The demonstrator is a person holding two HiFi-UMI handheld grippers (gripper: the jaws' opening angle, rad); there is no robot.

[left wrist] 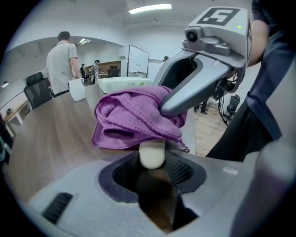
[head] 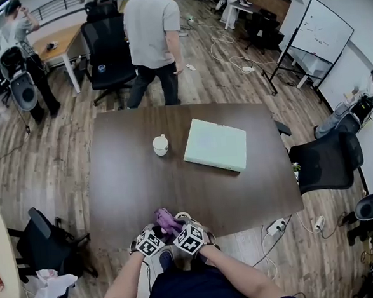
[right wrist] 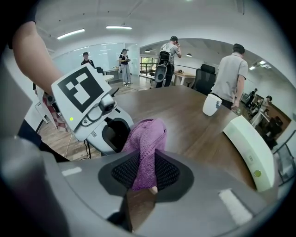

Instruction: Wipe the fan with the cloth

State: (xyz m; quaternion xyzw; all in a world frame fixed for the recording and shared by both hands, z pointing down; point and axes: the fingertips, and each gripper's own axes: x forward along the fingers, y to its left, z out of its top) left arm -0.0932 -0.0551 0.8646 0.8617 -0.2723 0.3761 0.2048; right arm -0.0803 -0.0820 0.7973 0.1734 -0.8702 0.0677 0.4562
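Cloth (right wrist: pixel 147 139): soft, light, bunches up; best pinched at a fold. Right gripper (right wrist: pixel 144 173) does that, jaws clenched narrow on it. Fan (left wrist: pixel 152 155) looks light and probably fragile; left gripper (left wrist: pixel 152 169) clamps its cream stem, jaws half apart. Both sit at the table (head: pixel 175 171) edge, 6 o'clock, cloth draped over fan.
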